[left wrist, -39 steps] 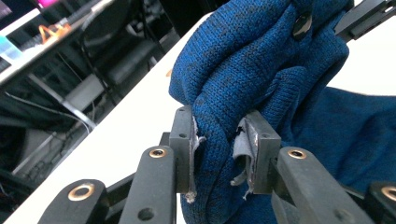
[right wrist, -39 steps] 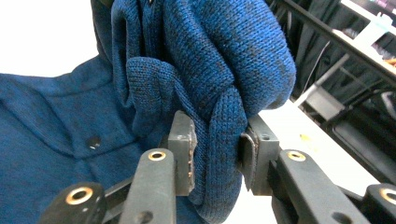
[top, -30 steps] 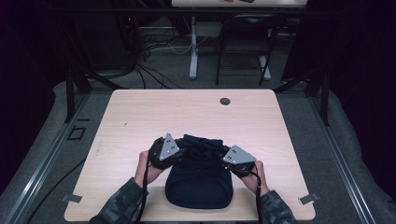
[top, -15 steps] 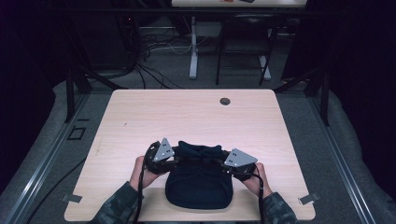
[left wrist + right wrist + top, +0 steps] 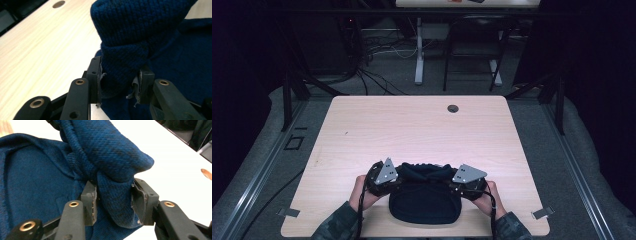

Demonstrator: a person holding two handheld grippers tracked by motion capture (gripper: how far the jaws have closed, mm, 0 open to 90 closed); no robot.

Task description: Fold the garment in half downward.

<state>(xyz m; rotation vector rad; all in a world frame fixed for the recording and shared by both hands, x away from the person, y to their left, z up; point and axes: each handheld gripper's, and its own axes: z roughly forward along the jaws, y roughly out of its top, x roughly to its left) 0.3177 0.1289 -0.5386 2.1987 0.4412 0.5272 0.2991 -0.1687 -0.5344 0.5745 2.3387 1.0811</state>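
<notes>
Near the table's (image 5: 362,135) front edge, blue knit garment (image 5: 424,200), left claw (image 5: 120,86) and right claw (image 5: 113,203) each pinching a fold.

A dark blue knitted garment (image 5: 425,205) lies bunched at my near edge of the wooden table (image 5: 422,130). Its far edge is rolled into a thick fold, raised off the rest; the knit is fine-ribbed and soft.

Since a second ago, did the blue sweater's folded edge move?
Yes. The sweater's folded edge, pinched by the left gripper and right gripper, came toward the person, farther from the table's round hole.
</notes>
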